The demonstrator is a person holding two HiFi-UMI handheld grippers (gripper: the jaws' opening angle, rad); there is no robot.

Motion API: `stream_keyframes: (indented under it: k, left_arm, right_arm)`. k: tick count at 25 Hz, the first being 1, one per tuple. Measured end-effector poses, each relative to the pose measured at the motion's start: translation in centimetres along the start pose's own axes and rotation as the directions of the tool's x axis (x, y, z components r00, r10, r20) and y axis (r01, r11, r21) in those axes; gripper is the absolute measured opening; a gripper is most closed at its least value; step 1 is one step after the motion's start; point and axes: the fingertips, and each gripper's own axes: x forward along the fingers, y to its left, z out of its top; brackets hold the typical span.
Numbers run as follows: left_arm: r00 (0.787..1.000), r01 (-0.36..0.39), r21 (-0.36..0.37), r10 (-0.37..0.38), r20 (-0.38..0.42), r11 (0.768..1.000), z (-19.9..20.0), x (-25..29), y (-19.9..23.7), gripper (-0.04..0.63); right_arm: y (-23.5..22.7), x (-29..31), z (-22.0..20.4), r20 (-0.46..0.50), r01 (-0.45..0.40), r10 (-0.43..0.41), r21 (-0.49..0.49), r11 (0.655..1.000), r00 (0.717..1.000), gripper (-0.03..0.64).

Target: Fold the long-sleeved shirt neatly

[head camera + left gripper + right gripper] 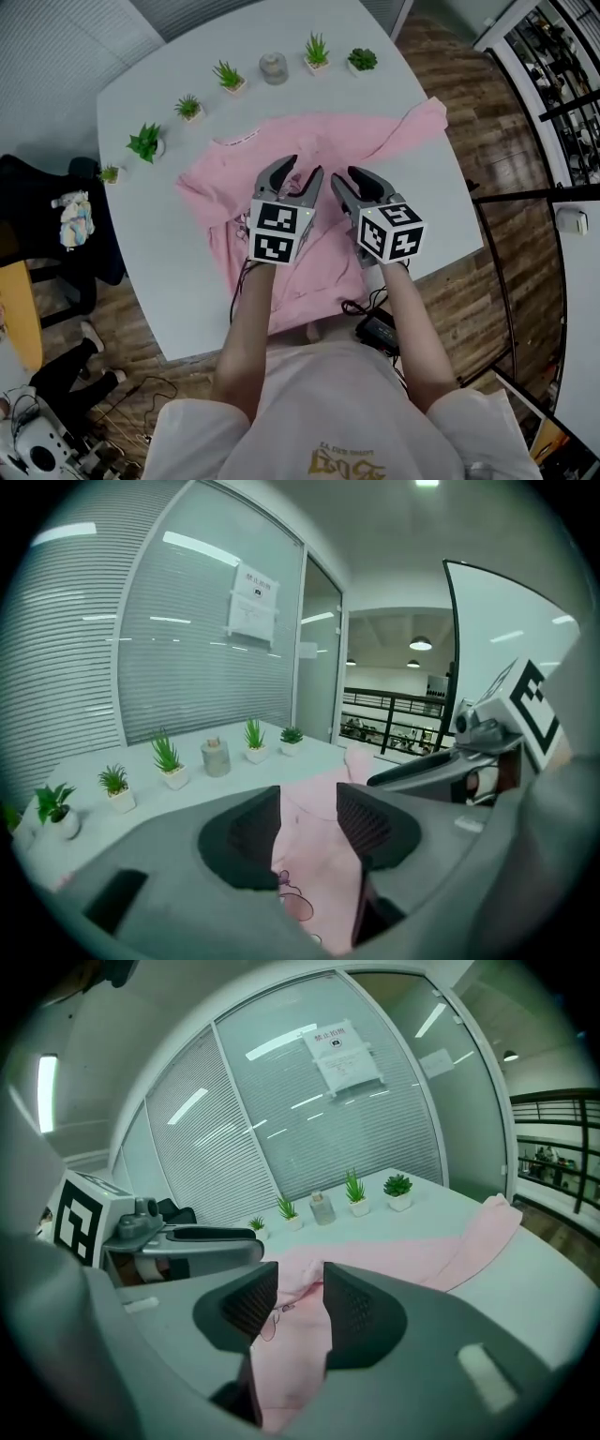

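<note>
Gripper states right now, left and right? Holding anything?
Left gripper: open, holding nothing.
Right gripper: open, holding nothing; pink shirt lies flat on the table.
</note>
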Motion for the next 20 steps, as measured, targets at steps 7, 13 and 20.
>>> stream_keyframes:
  k: [7, 13, 20]
  left_arm:
    - [0.995, 0.044, -0.034, -0.04, 0.095, 0.998, 2.5, -6.1, -1.3, 0.15]
    - [0.981, 0.114, -0.014, -0.11, 0.159, 0.993, 4.0, -10.7, -4.0, 0.15]
    - [0.965, 0.194, -0.085, -0.175, 0.193, 0.977, 3.3, -12.4, -7.9, 0.104]
  right_arm:
    - [2.0, -4.7, 2.1, 0.091, 0.074, -0.071, -0.03, 0.997, 0.993, 0.153]
    - [2.3, -10.4, 2.4, 0.168, 0.179, -0.175, -0.01, 0.984, 0.97, 0.158]
    - [1.3, -17.2, 0.7, 0.22, 0.257, -0.269, 0.079, 0.963, 0.938, 0.16]
